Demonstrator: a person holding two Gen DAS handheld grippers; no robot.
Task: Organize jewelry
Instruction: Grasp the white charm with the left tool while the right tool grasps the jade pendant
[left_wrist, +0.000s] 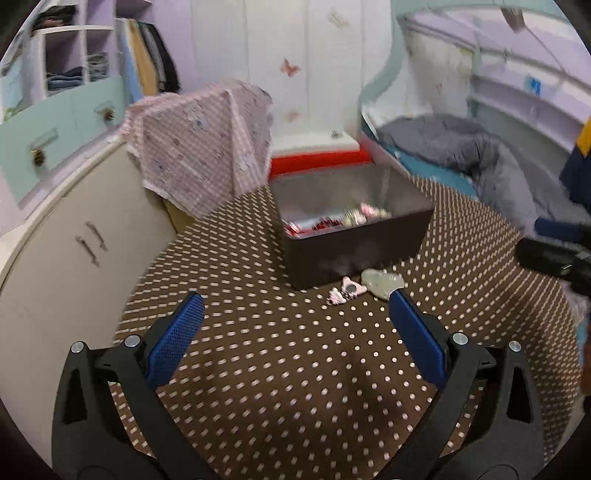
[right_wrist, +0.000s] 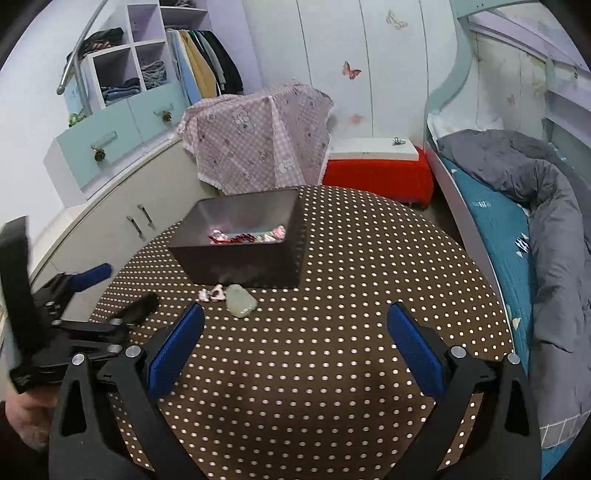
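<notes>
A dark open box (left_wrist: 354, 254) (right_wrist: 240, 266) stands on the brown polka-dot table (left_wrist: 295, 369) (right_wrist: 314, 369); red and pink jewelry pieces (left_wrist: 332, 221) (right_wrist: 247, 236) lie inside it. In front of the box lie a small pink piece (left_wrist: 345, 290) (right_wrist: 211, 293) and a pale green stone-like piece (left_wrist: 380, 282) (right_wrist: 240, 302), side by side. My left gripper (left_wrist: 295, 302) is open and empty, short of these pieces; it also shows at the left of the right wrist view (right_wrist: 122, 291). My right gripper (right_wrist: 295, 314) is open and empty, just right of the green piece.
A pink checked cloth (right_wrist: 258, 144) covers something behind the table. A beige cabinet (right_wrist: 122, 206) stands at the left, a red-and-white box (right_wrist: 376, 166) at the back, a bed with a grey duvet (right_wrist: 535, 206) at the right.
</notes>
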